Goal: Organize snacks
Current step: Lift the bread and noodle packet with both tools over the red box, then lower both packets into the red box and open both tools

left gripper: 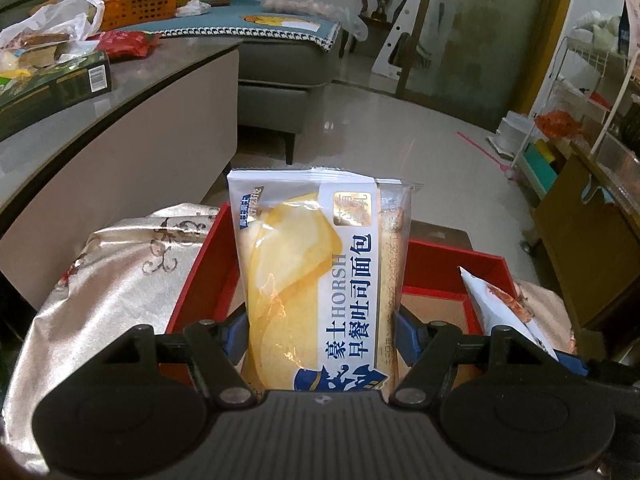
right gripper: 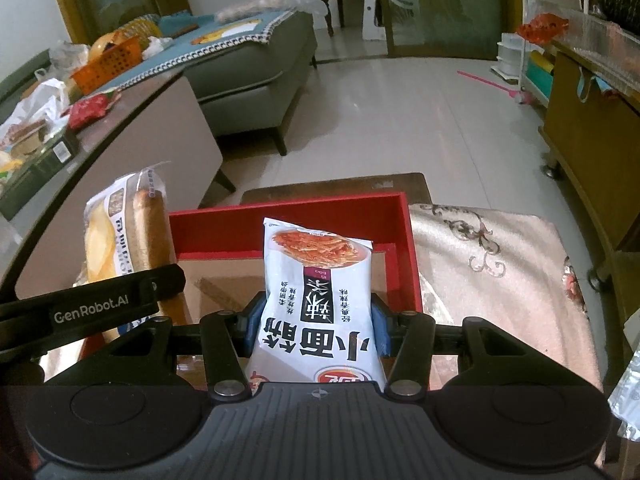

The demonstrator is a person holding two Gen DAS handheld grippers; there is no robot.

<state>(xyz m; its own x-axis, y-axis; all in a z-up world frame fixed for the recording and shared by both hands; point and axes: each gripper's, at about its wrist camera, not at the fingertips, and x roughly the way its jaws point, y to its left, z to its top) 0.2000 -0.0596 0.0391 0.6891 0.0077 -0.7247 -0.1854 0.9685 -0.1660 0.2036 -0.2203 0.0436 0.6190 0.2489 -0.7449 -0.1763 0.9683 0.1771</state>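
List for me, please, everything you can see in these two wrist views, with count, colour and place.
bread packet: one, white and yellow, over the box's left side
noodle snack packet: one, white with red picture, over the box
box: one, red, brown floor, on the patterned cloth
patterned cloth: one, beige
basket: one, orange, far end of the grey table
dark box: one, dark green, on the table
sofa: one, grey
left gripper: shut on the bread packet
right gripper: shut on the noodle snack packet
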